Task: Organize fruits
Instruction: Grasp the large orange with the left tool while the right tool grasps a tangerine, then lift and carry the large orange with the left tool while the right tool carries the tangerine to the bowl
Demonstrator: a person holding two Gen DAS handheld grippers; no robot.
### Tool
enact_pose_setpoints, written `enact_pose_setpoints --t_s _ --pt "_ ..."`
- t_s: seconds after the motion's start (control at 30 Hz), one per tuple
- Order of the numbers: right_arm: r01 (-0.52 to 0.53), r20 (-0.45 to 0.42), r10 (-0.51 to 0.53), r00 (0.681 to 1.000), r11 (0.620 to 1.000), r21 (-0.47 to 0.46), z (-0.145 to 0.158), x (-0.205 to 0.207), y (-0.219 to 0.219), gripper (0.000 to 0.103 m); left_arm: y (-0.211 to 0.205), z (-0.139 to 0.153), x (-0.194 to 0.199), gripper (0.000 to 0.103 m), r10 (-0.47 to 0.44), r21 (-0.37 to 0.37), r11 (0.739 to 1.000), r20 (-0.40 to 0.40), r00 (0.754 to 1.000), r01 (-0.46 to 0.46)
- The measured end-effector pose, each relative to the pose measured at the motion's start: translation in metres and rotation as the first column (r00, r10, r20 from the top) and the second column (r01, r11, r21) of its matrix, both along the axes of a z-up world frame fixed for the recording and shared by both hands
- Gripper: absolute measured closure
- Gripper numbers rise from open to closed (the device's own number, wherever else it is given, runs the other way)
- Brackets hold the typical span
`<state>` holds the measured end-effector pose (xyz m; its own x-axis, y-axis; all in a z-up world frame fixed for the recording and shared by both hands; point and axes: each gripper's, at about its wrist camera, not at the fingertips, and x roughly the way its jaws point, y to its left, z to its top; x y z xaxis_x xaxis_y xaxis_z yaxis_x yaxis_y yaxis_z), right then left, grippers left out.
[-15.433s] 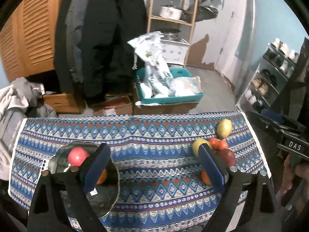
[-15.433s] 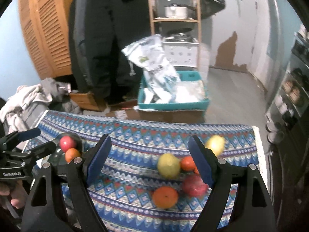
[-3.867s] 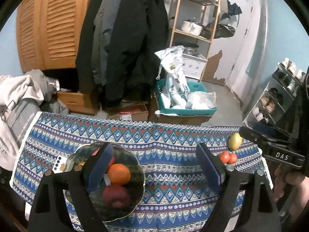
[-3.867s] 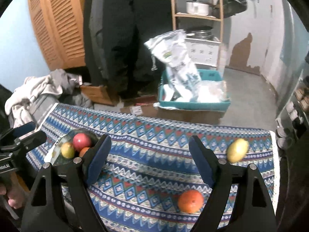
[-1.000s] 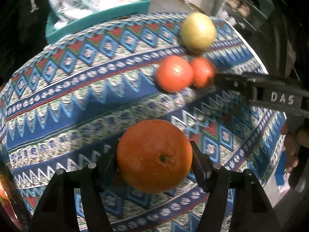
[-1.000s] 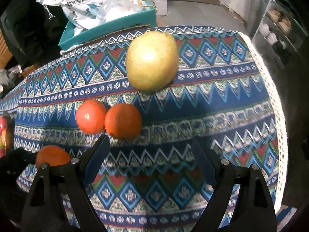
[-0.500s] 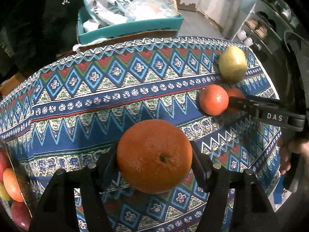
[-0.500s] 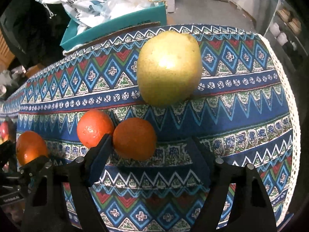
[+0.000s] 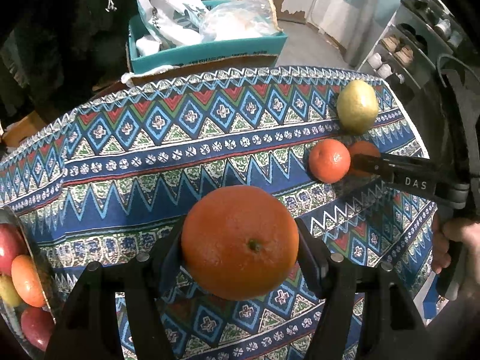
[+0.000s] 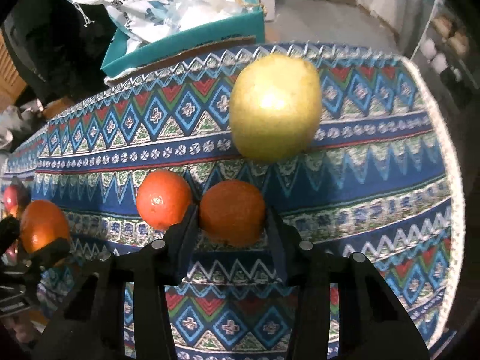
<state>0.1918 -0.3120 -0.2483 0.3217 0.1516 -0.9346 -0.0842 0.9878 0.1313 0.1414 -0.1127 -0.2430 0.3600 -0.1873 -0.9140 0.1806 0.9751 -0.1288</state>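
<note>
Left tool (image 9: 240, 246) gripping large orange (image 9: 240, 241), right tool (image 10: 232, 219) clamping small orange (image 10: 232, 211)

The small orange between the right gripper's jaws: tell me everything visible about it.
The small orange is round, dull orange and matte, in shadow. It sits on the patterned tablecloth, clamped at both sides by the right gripper. A brighter small orange lies right beside it; whether they touch is unclear. The yellow-green pear lies just beyond, apart.

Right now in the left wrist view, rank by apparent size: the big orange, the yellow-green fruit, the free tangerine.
1. Big orange, partly because the left claw holds it nearest the lens.
2. Yellow-green fruit.
3. Free tangerine.
</note>
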Motion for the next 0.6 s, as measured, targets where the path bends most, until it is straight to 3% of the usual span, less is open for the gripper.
enact_pose_setpoints --t_s 0.4,0.6 --pt "-0.019 0.138 0.028 0.99 0.998 -0.065 0.058 -0.026 0.012 0.06 0.011 0.045 -0.019 0.033 0.023 -0.01 1.0 0.093 0.995 -0.022" --pt "-0.016 0.181 0.024 0.983 0.999 -0.045 0.086 -0.036 0.018 0.06 0.019 0.073 -0.032 0.033 0.036 -0.013 0.999 0.163 0.986 -0.034"
